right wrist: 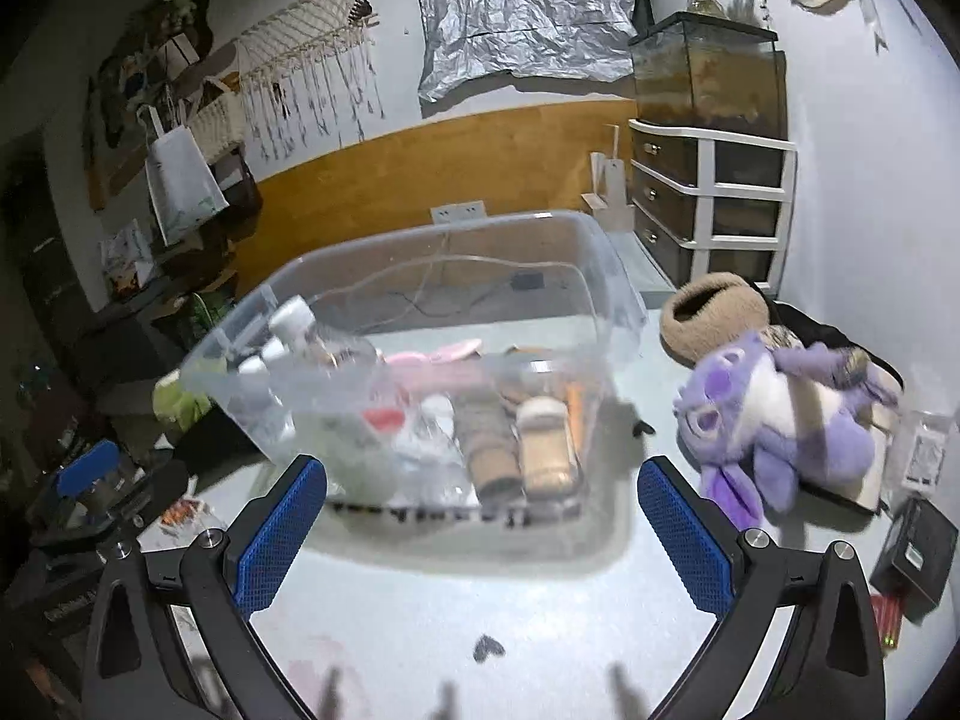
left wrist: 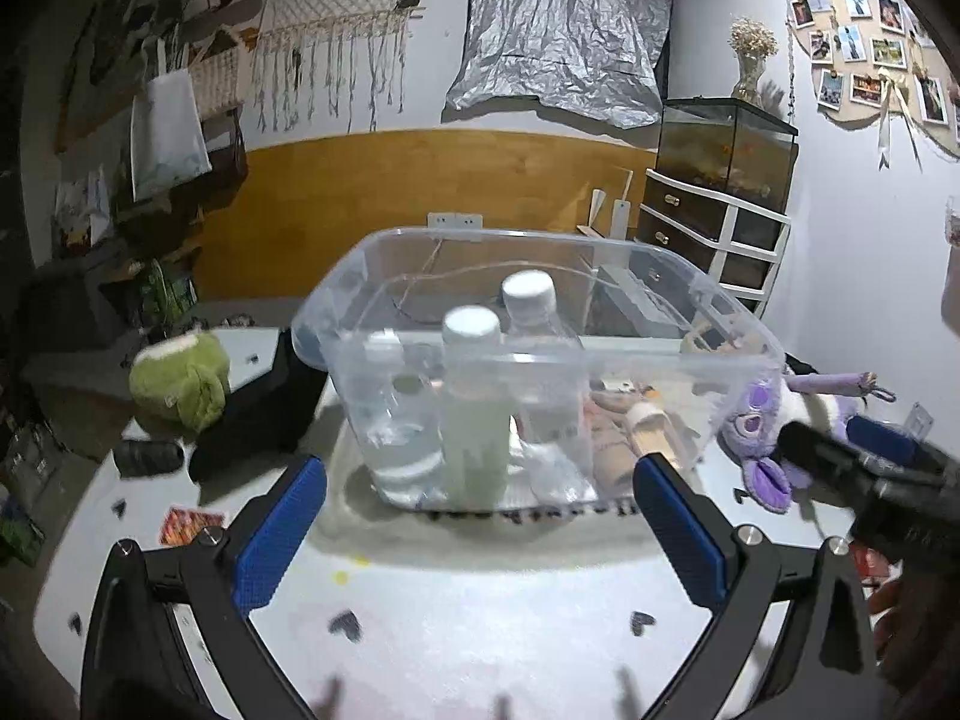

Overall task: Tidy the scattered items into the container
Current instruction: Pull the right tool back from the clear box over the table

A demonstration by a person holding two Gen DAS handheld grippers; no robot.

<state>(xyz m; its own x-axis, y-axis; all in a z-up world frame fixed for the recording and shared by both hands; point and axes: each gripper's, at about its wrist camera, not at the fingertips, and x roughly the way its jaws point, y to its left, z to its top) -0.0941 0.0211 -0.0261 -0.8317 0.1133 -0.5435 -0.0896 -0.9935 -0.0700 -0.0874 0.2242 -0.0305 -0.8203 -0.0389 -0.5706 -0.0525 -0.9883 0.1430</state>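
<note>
both grippers [left wrist: 480, 531] [right wrist: 483, 531] wide open, empty

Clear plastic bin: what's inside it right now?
Inside the clear plastic bin: two white-capped bottles, upright in the left wrist view, and tan cylindrical items lying on its floor. Something pink sits farther back. Blur and clutter hide what lies underneath.

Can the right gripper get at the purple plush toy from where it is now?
Probably yes. The right gripper is open and empty, and the purple plush toy lies on the table right of the clear bin, outside it, with nothing between them.
</note>
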